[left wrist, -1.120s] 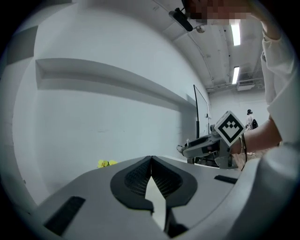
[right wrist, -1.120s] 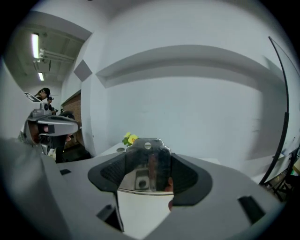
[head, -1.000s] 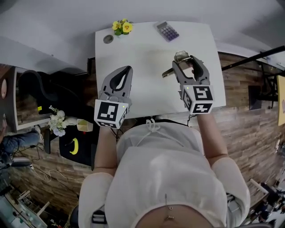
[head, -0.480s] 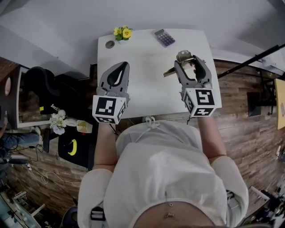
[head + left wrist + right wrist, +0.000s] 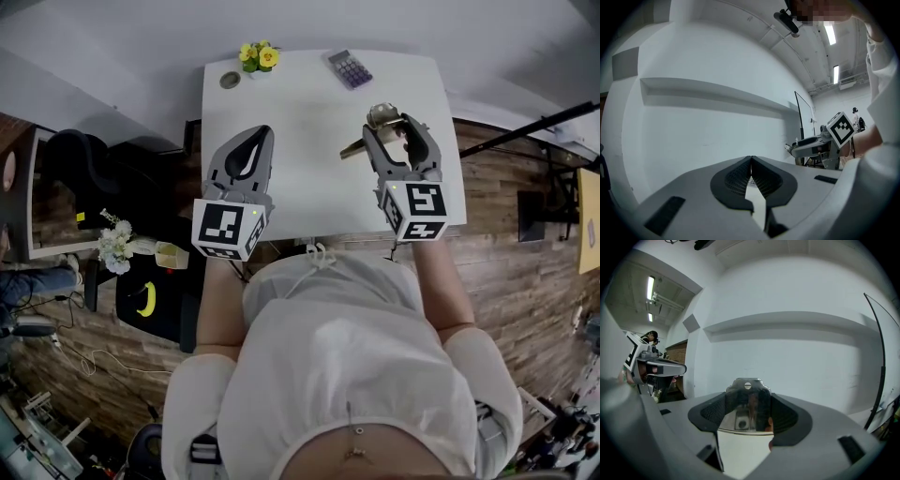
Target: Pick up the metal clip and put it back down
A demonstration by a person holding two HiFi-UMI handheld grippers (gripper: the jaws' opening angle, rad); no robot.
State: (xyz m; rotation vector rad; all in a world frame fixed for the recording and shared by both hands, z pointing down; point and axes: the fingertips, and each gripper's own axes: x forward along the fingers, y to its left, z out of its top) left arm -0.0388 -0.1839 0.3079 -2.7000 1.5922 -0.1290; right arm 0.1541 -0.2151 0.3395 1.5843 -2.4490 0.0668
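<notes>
**Right gripper** point(image 5: 395, 128): its 2 jaws pinch a shiny silver metal clip point(image 5: 379, 117) by its flat faces, seen over the far right part of the white rectangular table point(image 5: 309, 122). In the right gripper view the clip's rounded end, with 1 small hole, projects past the fingertips. In the head view its thin lever slants out to the left of the jaws.

**Left gripper** point(image 5: 263, 134): jaws pressed together, nothing between them.

**Far edge of the table:** a clump of yellow flowers point(image 5: 258, 56); its pot cannot be made out.

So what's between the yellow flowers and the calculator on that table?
Nothing. In the head view, the stretch of white table between the yellow flowers and the calculator is bare.
</notes>
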